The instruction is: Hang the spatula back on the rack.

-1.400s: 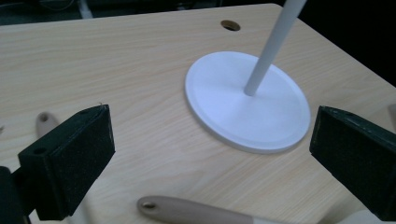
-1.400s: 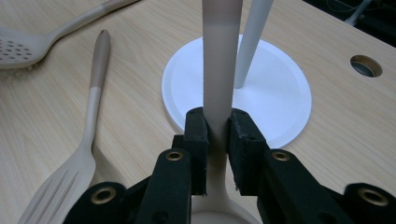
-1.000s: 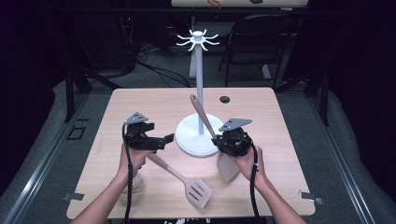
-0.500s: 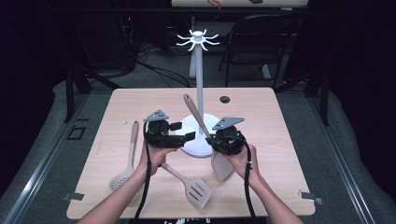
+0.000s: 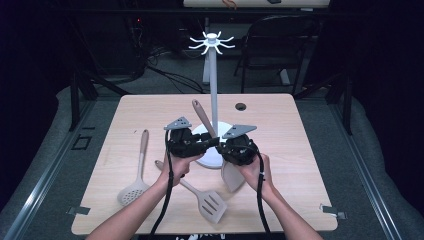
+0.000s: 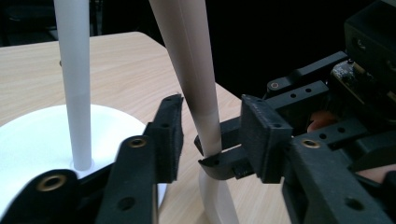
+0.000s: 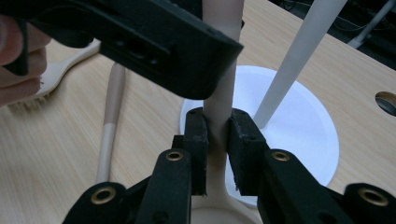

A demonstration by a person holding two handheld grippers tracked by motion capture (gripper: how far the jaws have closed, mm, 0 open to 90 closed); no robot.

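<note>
Wooden table (image 5: 310, 150) centre: right gripper (image 7: 217, 140) clamps a spatula (image 5: 231, 175) handle; left gripper (image 6: 210, 135) straddles it, jaws apart.

Right gripper (image 7: 217, 142) fingers clamped; left gripper (image 6: 210, 140) fingers apart.

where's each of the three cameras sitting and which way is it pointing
High view: fixed above the person's side, looking forward and down on the table; both forearms enter from the bottom, left gripper and right gripper meeting at the stand.
Left gripper view: rides the left gripper, looking along its open jaws at the utensil handle.
Right gripper view: rides the right gripper, clamped on that handle; the person's fingers show at upper left.
Shared: both gripper views show the handle and the stand's pole.
</note>
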